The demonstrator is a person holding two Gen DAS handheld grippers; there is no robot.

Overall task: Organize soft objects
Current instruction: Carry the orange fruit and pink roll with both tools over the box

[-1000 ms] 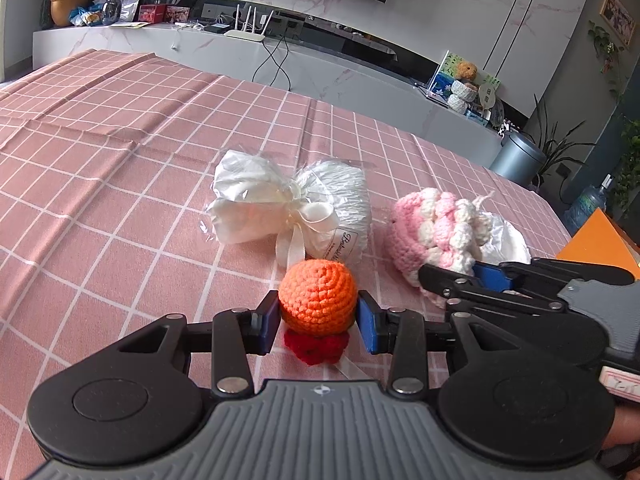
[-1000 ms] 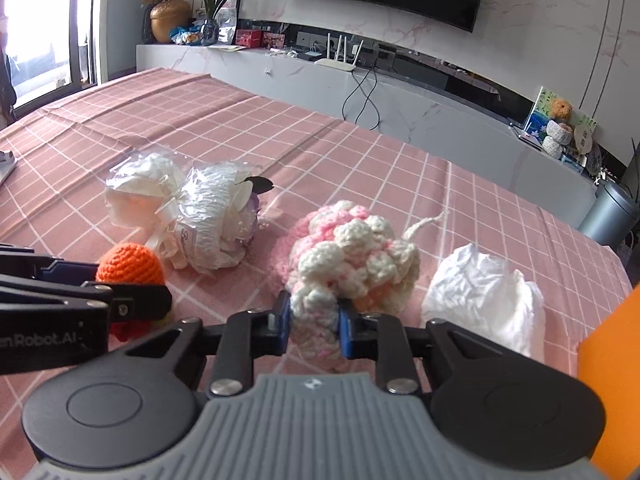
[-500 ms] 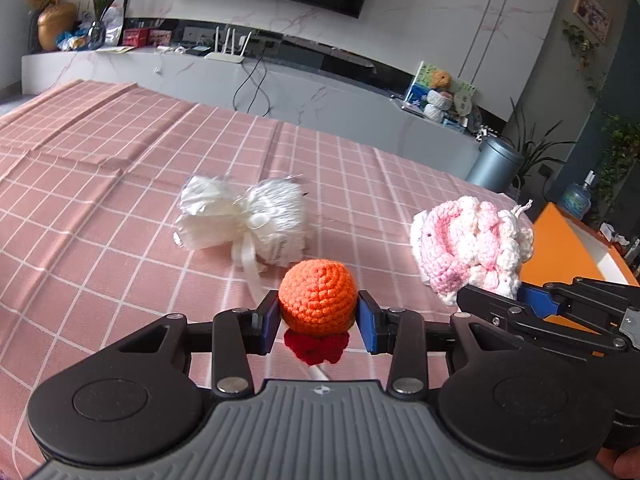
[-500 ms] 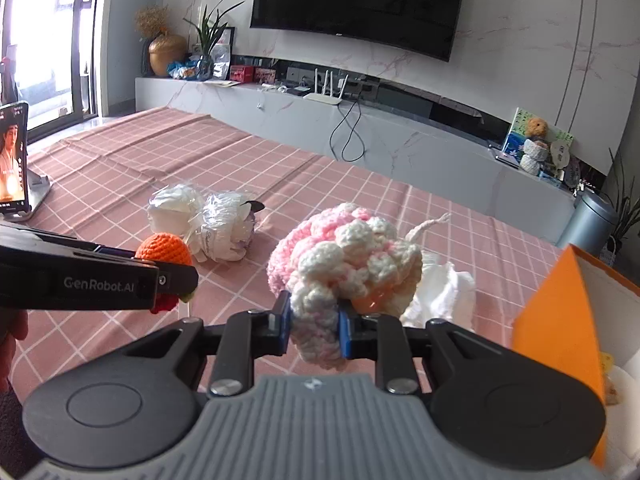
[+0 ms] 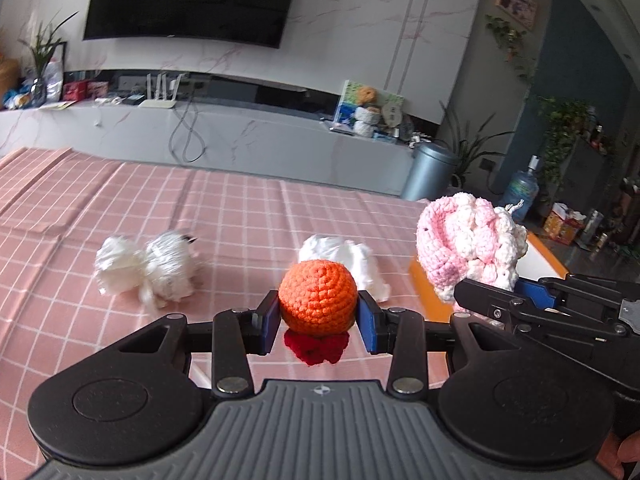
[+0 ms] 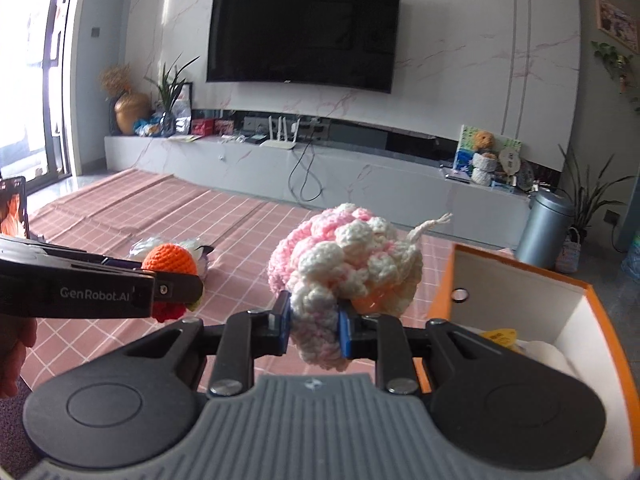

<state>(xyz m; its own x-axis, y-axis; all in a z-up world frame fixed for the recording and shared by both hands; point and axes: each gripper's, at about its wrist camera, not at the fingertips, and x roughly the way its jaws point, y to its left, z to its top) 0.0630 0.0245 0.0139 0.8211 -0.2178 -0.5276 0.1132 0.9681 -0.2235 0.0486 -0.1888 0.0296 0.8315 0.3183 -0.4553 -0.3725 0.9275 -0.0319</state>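
My left gripper (image 5: 318, 322) is shut on an orange crochet ball (image 5: 317, 297) with a red crochet piece (image 5: 316, 349) under it, held above the pink checked tablecloth (image 5: 120, 208). It also shows in the right wrist view (image 6: 170, 258). My right gripper (image 6: 314, 320) is shut on a pink and white crochet piece (image 6: 348, 264), lifted off the table; it shows at the right of the left wrist view (image 5: 468, 244). An orange box (image 6: 576, 308), open with a white inside, stands at the right.
A white bundle in clear wrap (image 5: 148, 270) and a crumpled white piece (image 5: 344, 256) lie on the cloth. A grey TV bench (image 6: 320, 176) and a metal bin (image 6: 544, 228) stand beyond the table. A phone (image 6: 14, 206) stands at the far left.
Both grippers have risen from the table with their crochet pieces and turned right. The orange box has come into view beside the right gripper.
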